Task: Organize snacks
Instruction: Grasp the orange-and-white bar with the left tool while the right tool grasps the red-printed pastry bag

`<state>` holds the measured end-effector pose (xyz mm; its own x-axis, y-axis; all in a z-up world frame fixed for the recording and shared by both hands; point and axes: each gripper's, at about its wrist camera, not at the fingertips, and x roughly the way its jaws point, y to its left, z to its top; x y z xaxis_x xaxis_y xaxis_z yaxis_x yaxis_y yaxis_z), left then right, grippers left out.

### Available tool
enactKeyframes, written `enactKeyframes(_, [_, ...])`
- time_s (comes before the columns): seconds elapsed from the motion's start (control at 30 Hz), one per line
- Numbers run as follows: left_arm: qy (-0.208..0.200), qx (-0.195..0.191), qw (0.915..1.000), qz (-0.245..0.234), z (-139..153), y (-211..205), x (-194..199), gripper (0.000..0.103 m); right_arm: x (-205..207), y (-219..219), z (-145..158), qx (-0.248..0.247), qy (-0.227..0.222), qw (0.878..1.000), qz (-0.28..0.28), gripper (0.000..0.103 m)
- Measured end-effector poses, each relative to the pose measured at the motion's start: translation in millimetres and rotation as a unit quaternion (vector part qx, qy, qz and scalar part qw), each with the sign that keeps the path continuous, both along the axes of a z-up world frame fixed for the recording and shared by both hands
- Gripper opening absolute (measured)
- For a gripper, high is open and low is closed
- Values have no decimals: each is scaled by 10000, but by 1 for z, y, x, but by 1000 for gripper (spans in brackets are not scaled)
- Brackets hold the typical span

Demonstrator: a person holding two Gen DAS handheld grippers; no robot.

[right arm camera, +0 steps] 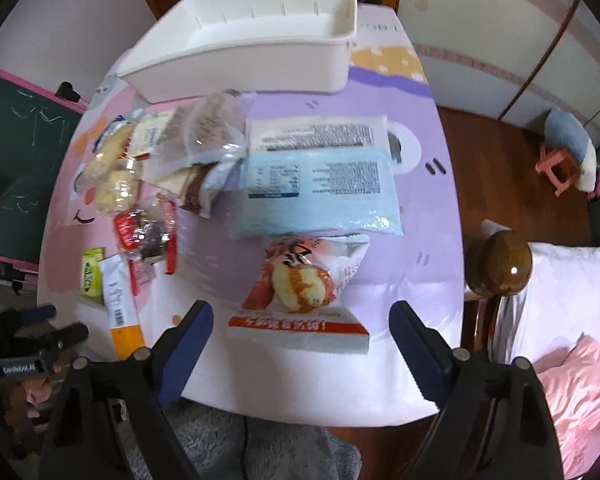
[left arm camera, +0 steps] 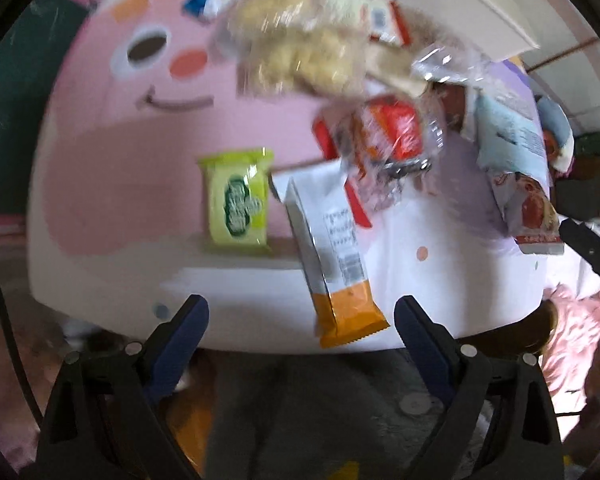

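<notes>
Hovering both grippers spread wide and empty: my right gripper (right arm camera: 300, 334) straddles the red bun pack (right arm camera: 300, 300) lying lengthwise away from me; my left gripper (left arm camera: 302, 322) frames the orange bar (left arm camera: 328, 256).

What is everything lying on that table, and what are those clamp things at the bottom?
white bin: one, far edge of table, nothing visible in it
pale blue packs: two, table centre, face down
red-and-white bun pack: one, near edge, in front of right tool
clear cookie bag: one, left side
red wrapped snack: one, left of centre
green packet: one, near left edge
white-and-orange bar: one, beside green packet
left tool: blue pads, open
right tool: blue pads, open
</notes>
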<state>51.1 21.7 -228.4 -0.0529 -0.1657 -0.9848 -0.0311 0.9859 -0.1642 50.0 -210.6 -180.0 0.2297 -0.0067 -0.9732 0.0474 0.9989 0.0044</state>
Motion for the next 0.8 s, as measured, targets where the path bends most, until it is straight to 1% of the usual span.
enactKeyframes(0.03, [116,-58,9999,66,-6,0,-1,90,2,-1,-4,-8,48,10000,-21,90])
enactKeyframes(0.1, [259,-139,9994,166,-16,0,-1,82,6,-2,-14,-12,148,9999,-29,90])
enactKeyframes(0.2, [363,-302,9982,373,-26,0,0,78,11,-2,-28,-72,298,9995,-24,90])
enactKeyframes(0.23, [399,-315,9979,404,-30,-1,0,78,12,-2,-33,-91,346,9994,-17,90])
enactKeyframes(0.3, [480,-279,9976,412,-37,-5,-1,72,13,-2,-38,-59,403,9992,-6,90])
enactKeyframes(0.37, [537,-277,9974,392,-44,-10,1,71,13,-3,-43,25,452,9990,-23,90])
enactKeyframes(0.53, [536,-125,9978,381,-69,-34,11,71,15,-3,-47,122,493,9987,-30,90])
enactKeyframes(0.6, [547,-66,9978,380,-73,-41,15,71,17,-4,-48,116,501,9987,-46,90])
enactKeyframes(0.73, [507,276,9981,193,-80,-58,19,71,22,-6,-50,107,540,9984,-146,90])
enactKeyframes(0.77, [503,367,9980,129,-82,-61,19,69,23,-6,-50,102,541,9984,-161,85])
enactKeyframes(0.8, [465,528,9975,58,-83,-65,18,60,24,-5,-50,101,552,9983,-169,81])
